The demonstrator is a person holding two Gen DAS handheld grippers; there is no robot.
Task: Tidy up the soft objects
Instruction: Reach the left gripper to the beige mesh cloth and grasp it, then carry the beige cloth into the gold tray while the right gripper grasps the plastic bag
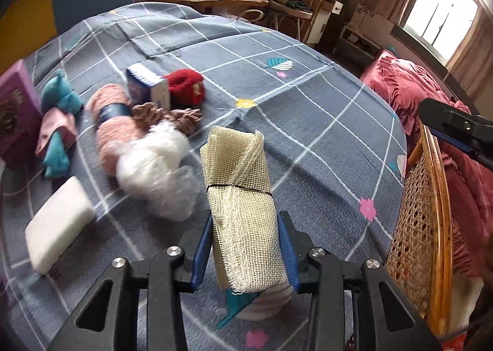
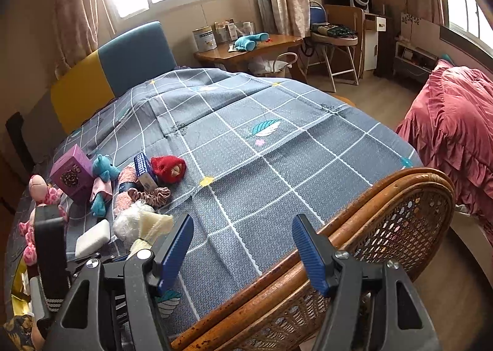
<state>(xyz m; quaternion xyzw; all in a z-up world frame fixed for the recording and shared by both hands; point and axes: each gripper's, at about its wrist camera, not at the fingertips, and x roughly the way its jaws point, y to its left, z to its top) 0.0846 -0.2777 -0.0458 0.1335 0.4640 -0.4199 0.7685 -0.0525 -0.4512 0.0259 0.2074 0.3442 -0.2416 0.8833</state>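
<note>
Mesh cloth roll (image 1: pixel 243 212), cream open-weave, folded and bound by a thin black band, sits clenched between the jaws of the left gripper (image 1: pixel 246 246), held above the bed (image 1: pixel 308 123), end pointing forward. Looks light, soft, squashy; weave is coarse so blue pads likely bite well, low slip risk. Loose frayed edge near the bottom could snag or unroll; best hold is mid-body just below the band, about where it's taken now. Right gripper (image 2: pixel 243 246) jaws spread wide, nothing between them, hovering over bed edge and the rattan chair back (image 2: pixel 369 227). Outward on the bed, a cluster: white fluffy puff (image 1: pixel 154 163), white sponge block (image 1: pixel 58 224), pink yarn skein (image 1: pixel 114 123), brown scrunchie (image 1: pixel 166 116), red knit hat (image 1: pixel 185 86), small blue-white box (image 1: pixel 148 86), teal plush toy (image 1: pixel 58 123), purple box (image 1: pixel 15 110). All soft ones look light and compressible; puff likely slippery in wrap, can't confirm
</note>
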